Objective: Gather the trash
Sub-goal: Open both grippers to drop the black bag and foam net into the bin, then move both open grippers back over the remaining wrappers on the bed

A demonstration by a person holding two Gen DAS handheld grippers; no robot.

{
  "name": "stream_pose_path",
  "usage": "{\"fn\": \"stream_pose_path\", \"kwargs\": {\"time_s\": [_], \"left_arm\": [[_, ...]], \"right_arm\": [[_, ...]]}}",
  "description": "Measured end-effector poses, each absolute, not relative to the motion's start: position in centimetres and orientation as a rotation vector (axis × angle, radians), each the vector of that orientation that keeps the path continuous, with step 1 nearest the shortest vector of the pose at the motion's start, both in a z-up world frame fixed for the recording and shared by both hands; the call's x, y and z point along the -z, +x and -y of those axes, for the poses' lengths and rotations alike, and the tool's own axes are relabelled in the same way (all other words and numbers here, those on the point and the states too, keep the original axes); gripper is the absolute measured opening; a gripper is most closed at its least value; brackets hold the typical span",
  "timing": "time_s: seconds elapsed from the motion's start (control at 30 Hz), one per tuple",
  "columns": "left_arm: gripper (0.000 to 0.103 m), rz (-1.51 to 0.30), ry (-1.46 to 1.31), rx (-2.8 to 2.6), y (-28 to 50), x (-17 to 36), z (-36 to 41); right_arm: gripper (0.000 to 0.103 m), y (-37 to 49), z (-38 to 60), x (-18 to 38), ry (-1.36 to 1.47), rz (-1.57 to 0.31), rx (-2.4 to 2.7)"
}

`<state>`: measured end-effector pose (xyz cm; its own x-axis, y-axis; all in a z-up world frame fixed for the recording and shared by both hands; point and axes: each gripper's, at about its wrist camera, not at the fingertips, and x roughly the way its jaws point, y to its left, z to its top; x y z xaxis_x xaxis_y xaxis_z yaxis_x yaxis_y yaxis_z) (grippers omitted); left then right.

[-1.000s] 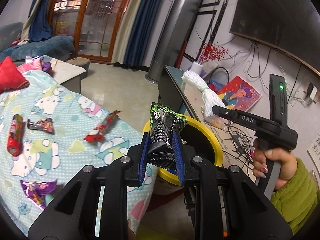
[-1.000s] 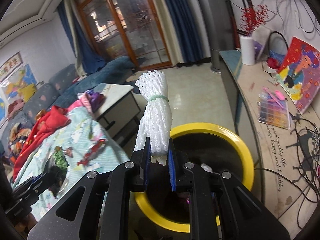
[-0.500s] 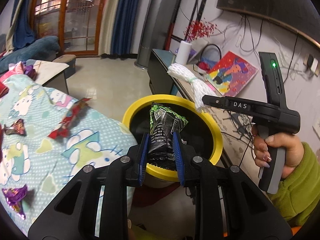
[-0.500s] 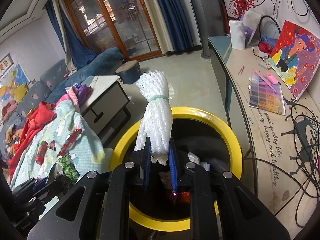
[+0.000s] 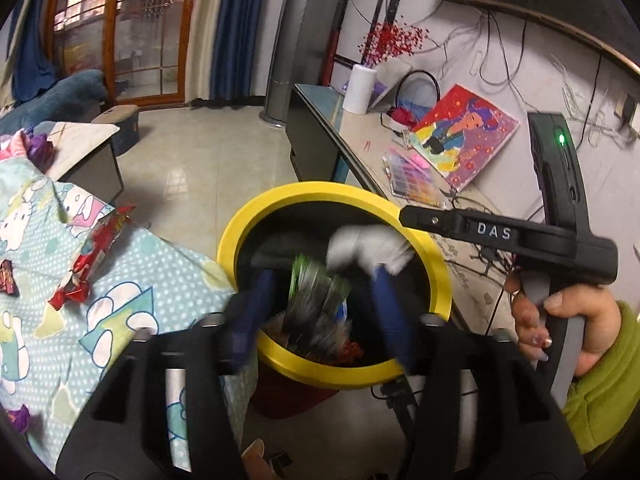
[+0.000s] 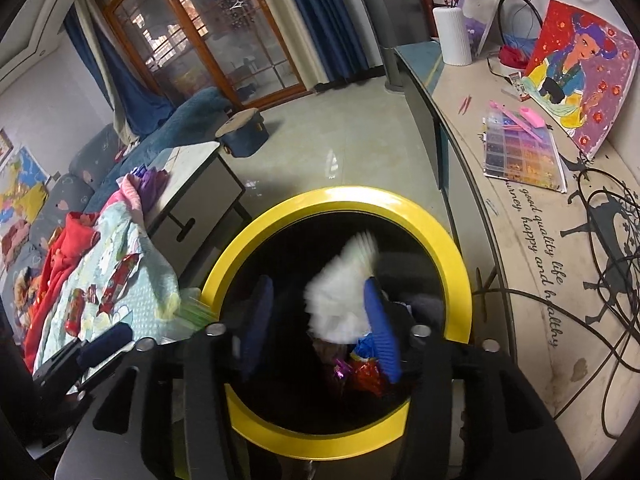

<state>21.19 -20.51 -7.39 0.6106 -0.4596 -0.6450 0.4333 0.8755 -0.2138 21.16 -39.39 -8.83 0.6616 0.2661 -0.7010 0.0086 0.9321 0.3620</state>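
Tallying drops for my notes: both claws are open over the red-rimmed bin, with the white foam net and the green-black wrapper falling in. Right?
Not quite: the bin's rim is yellow, not red, as the right wrist view shows. The rest holds: the left claw and right claw have just been opening, and the white foam net and green-black wrapper blur between their jaws above the bin.

On your bed, the cartoon-print sheet [image 5: 132,280] carries red candy wrappers [image 5: 100,240] (one purple [image 5: 18,416] near the edge); the yellow-rimmed bin [image 6: 452,256] stands on the floor [image 6: 340,152].
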Motion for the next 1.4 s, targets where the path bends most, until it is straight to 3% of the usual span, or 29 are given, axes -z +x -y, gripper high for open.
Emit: {"fn": "stream_pose_path", "kwargs": {"time_s": [0.13, 0.2, 0.83, 1.4], "left_arm": [[0.085, -0.746, -0.074, 0.488, 21.0, 7.2, 19.5], [0.092, -0.736, -0.091, 0.472, 20.7, 7.1, 18.8], [0.092, -0.565, -0.110, 0.238, 16.7, 3.7, 11.9], [0.092, -0.499, -0.171, 0.071, 14.2, 2.6, 5.0]], "right_arm": [[0.053, 21.2, 39.6, 8.7, 0.377, -0.825, -0.149], [0.055, 21.2, 39.6, 8.6, 0.377, -0.821, -0.148], [0.070, 19.2, 33.5, 4.7, 0.296, -0.702, -0.241], [0.074, 17.7, 26.3, 2.1, 0.175, -0.671, -0.372]]}}
